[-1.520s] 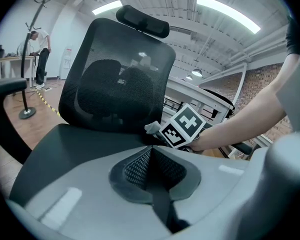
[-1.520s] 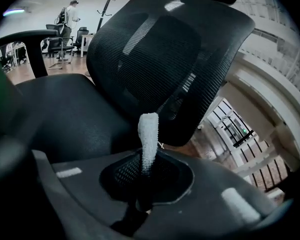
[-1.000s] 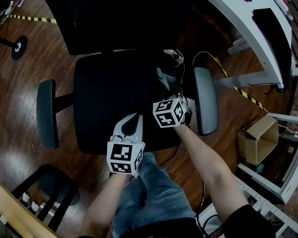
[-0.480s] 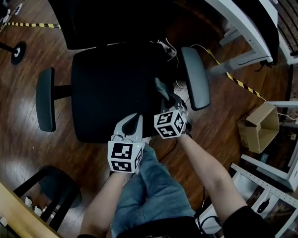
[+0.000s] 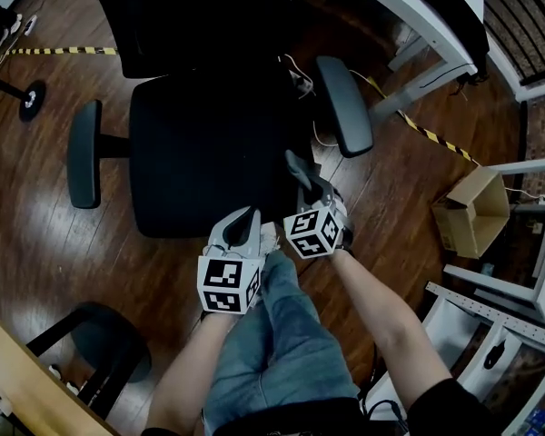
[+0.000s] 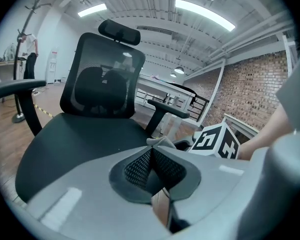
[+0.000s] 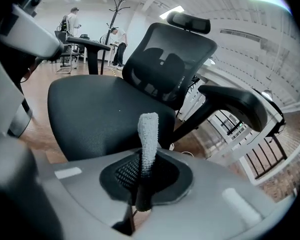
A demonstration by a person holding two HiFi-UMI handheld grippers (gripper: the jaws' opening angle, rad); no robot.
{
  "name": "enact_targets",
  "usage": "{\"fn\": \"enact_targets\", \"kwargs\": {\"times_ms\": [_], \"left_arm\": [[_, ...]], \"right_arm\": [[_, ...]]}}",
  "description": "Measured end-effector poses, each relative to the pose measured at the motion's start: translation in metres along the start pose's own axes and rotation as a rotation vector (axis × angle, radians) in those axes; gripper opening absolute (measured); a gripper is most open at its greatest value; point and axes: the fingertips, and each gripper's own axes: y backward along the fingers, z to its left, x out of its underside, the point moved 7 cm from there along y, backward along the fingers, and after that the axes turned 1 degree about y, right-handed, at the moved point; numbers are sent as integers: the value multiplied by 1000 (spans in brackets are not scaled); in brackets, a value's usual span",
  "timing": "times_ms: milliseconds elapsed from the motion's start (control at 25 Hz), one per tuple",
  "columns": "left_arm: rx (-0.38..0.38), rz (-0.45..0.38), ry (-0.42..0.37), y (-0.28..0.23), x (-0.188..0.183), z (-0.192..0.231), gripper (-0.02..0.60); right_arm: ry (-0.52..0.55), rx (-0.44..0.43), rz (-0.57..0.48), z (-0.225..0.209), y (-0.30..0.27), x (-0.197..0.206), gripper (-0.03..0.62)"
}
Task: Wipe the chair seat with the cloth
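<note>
The black office chair seat (image 5: 209, 153) fills the middle of the head view, with its mesh back (image 7: 170, 69) upright behind it. My right gripper (image 5: 311, 189) is shut on a grey knitted cloth (image 7: 149, 139), which sticks up out of the jaws in a narrow strip. It hovers at the seat's front right corner, and the cloth (image 5: 300, 169) points toward the seat edge. My left gripper (image 5: 247, 218) sits just off the seat's front edge, to the left of the right one. Its jaws are shut (image 6: 151, 153) with nothing seen between them.
Armrests stand on the left (image 5: 84, 153) and right (image 5: 342, 105) of the seat. A white desk (image 5: 409, 7) is at the upper right and a cardboard box (image 5: 472, 212) to the right. Striped tape (image 5: 427, 134) lies on the wood floor. My jeans leg (image 5: 282, 334) is below the grippers.
The right gripper with the cloth has drawn back from the seat's right side to its front right corner. The left gripper now sits off the front edge.
</note>
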Motion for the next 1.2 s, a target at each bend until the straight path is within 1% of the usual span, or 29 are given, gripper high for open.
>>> {"fn": "enact_targets", "kwargs": {"times_ms": [320, 560, 760, 960, 1080, 1200], "left_arm": [[3, 15, 16, 21, 21, -21, 4], [-18, 15, 24, 29, 24, -22, 3], [-45, 10, 25, 23, 26, -37, 5], [-50, 14, 46, 23, 31, -59, 5], [-70, 8, 35, 25, 26, -64, 5], [-74, -1, 30, 25, 26, -79, 5]], "right_arm": [[-1, -30, 20, 26, 32, 27, 0], [-14, -52, 17, 36, 38, 30, 0], [-17, -72, -8, 30, 38, 34, 0], [-31, -77, -27, 17, 54, 45, 0], [-54, -86, -67, 10, 56, 40, 0], [-98, -79, -90, -5, 62, 48, 0]]}}
